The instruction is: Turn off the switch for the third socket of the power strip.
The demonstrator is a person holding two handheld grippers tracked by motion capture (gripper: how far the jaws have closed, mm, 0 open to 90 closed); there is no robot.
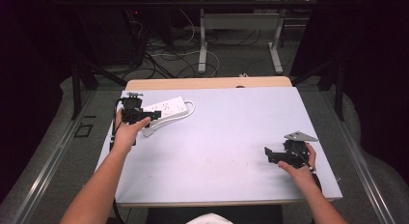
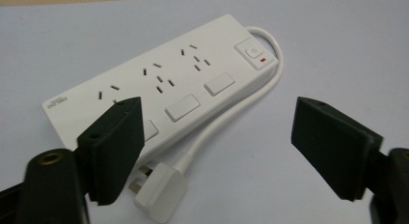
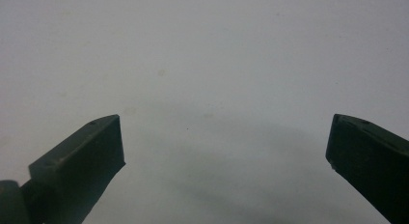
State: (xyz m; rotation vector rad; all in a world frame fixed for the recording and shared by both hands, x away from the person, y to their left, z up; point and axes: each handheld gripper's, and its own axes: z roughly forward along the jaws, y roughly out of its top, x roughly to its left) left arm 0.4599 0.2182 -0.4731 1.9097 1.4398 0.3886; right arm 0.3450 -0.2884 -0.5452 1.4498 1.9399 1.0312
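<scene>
The left gripper (image 2: 217, 142) is held wide open with nothing gripped; the white power strip (image 2: 159, 93) lies just beyond its jaws, the plug (image 2: 161, 192) between them. The right gripper (image 3: 224, 151) is spread wide over bare table (image 3: 202, 55), well apart.

dark room, grey floor (image 1: 58, 151), tangled cables (image 1: 164, 55) behind, pale grey-topped table (image 1: 231, 137), second table's metal legs (image 1: 202, 45) beyond

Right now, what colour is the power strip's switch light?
Red, on the switch light; left gripper view.
</scene>
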